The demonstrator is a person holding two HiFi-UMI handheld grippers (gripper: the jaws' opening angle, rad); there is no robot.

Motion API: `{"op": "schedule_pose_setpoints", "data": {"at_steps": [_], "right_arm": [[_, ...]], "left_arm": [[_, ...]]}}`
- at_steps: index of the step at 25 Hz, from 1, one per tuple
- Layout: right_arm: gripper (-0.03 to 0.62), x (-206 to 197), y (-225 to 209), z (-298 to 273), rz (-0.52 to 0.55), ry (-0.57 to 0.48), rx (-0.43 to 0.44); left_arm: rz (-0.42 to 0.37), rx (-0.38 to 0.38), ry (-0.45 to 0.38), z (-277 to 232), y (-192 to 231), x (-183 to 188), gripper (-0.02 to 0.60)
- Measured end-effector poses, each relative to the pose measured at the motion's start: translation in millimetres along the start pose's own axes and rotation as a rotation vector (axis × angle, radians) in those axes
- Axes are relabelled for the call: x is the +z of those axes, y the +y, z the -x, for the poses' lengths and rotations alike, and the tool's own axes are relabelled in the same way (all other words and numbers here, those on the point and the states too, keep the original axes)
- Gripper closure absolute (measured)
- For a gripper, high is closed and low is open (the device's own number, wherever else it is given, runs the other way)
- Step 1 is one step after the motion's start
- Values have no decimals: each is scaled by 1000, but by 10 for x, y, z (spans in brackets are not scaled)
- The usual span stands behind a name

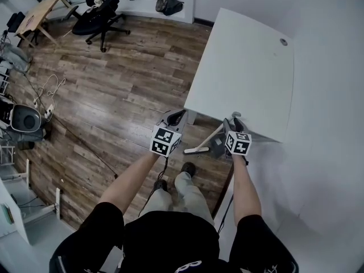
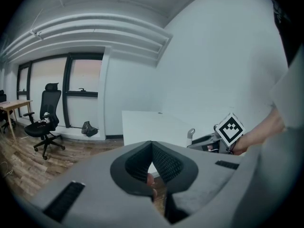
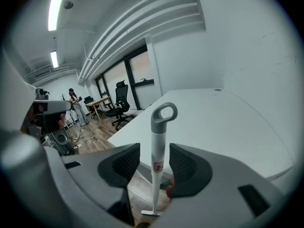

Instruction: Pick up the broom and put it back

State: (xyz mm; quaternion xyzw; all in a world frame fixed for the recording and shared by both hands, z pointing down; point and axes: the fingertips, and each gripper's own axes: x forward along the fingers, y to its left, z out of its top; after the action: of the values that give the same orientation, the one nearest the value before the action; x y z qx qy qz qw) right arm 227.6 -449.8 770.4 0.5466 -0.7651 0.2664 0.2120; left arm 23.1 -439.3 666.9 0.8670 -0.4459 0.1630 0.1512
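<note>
The broom (image 3: pixel 158 160) stands upright beside the white table's near edge, with a white shaft, a grey loop at the top and its head on the wooden floor. In the head view the broom (image 1: pixel 209 138) leans from the floor up to my right gripper (image 1: pixel 234 120). My right gripper (image 3: pixel 155 148) is open, and the shaft rises between its two jaws with a gap on each side. My left gripper (image 1: pixel 176 118) hovers to the left of the broom. In its own view the left gripper (image 2: pixel 152 146) is shut with nothing between the jaws.
The white table (image 1: pixel 244 67) fills the space ahead, with a white wall on its right. A black office chair (image 1: pixel 99 19), a wooden desk (image 1: pixel 40 13) and a dark bag (image 1: pixel 169 4) stand far off. Cables (image 1: pixel 51 90) lie at the left.
</note>
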Motion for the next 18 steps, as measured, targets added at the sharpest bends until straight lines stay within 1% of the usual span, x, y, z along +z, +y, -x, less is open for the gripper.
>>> {"op": "schedule_pose_setpoints", "data": {"at_steps": [4,10,11,12,18], "right_arm": [[407,-8,10,-124,17,10,1],[408,16,-26,-188,36,18,-26],[423,23,-30,-193,46,22,-39],[476,25,-37,-197,56,26,-52],[479,-18,28,-117,42,24,-60]], "left_arm": [[12,7,10,-36,39,-59,575],[23,22,13,0,128,-93,575],[23,23,14,6,148,-91,575],[22,23,13,11,163,-91,575],[23,26,10,105,198,-96,575]]}}
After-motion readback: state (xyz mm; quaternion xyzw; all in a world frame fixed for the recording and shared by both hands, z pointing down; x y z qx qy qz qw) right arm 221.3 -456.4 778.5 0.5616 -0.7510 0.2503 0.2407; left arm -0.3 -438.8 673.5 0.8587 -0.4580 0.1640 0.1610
